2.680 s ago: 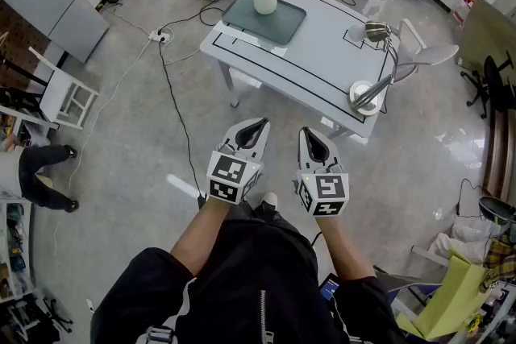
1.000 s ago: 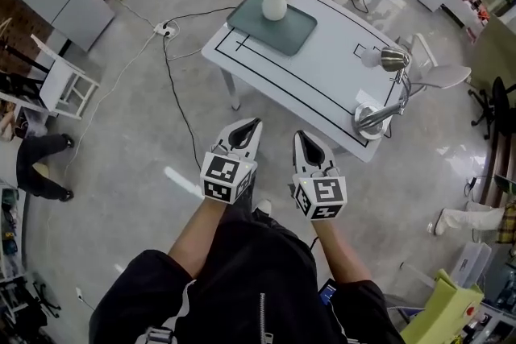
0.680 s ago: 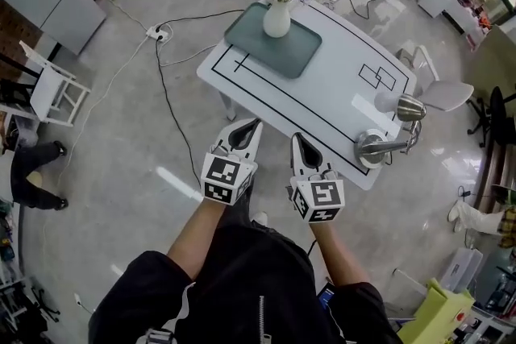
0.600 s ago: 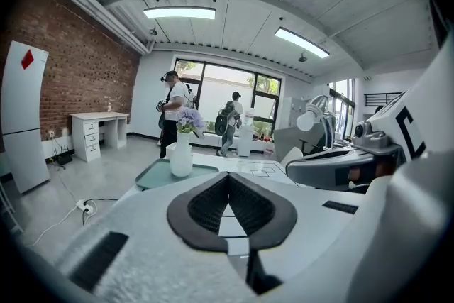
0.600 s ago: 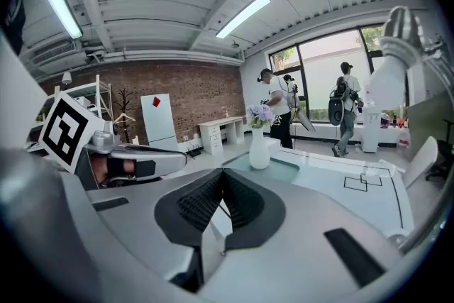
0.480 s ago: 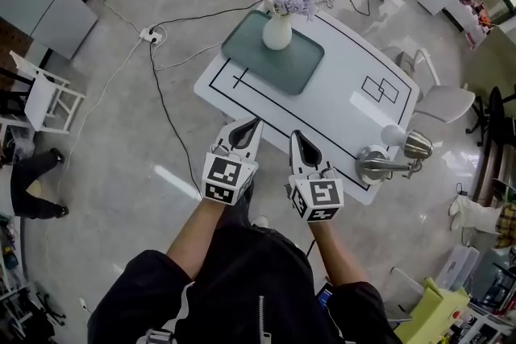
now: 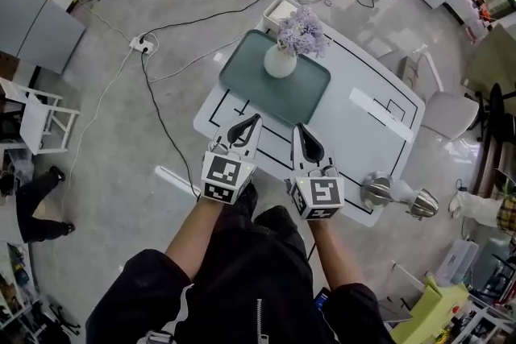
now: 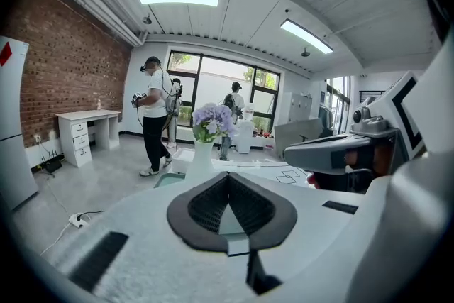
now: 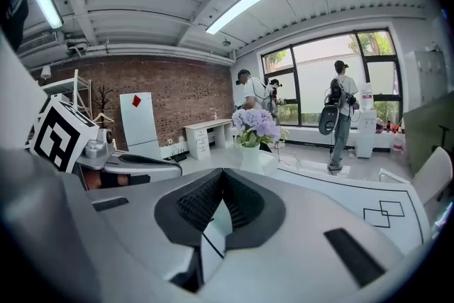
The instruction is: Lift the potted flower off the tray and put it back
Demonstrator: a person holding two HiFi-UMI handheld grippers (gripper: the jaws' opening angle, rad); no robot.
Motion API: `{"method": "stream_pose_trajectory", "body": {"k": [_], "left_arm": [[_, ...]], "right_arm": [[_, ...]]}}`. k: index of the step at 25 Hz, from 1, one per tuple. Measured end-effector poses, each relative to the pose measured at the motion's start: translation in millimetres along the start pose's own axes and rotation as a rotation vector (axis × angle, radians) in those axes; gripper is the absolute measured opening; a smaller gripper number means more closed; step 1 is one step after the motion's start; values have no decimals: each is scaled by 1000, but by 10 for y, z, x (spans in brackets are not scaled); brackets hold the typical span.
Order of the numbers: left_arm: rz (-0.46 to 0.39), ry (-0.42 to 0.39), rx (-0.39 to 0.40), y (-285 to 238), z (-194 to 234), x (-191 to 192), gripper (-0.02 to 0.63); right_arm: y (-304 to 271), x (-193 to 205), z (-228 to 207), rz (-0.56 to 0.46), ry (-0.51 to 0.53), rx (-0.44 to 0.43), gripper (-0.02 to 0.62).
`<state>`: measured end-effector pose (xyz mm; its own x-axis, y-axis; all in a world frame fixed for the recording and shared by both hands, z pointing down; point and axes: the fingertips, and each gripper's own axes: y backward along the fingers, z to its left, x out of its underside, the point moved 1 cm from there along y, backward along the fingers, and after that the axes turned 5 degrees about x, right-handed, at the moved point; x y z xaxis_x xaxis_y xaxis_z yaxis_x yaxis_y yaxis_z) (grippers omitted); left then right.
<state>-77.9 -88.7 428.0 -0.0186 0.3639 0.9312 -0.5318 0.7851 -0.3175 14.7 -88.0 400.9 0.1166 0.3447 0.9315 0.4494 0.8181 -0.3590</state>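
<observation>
And there's the potted flower, lilac blooms in a round white vase, standing upright near the far edge of the grey-green tray, which lies flat on the white table.

The white table bears a green tray, a lamp and perhaps a box.

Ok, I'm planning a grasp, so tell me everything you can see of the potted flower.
The potted flower is a smooth white vase, round-bellied with a narrower neck, holding pale purple blooms and green leaves. It stands upright on the grey-green tray, toward its far side, on the white table. Only the tray touches it.
</observation>
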Motion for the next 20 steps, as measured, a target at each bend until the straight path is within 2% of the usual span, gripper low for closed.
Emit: {"method": "stream_pose_trajectory", "body": {"k": [6, 10, 16, 20], "left_arm": [[5, 34, -24, -373, 178, -63, 6], [1, 68, -35, -494, 373, -10, 6], [-17, 92, -65, -665, 644, 20, 6], [-24, 114, -85, -723, 755, 61, 6]], "right_arm": [[-406, 35, -228, 4, -1, 9, 8], [-760, 74, -235, 6, 3, 3, 8], [-1316, 46, -312, -8, 108, 11, 18], [-1694, 41, -372, -69, 94, 47, 202]]}}
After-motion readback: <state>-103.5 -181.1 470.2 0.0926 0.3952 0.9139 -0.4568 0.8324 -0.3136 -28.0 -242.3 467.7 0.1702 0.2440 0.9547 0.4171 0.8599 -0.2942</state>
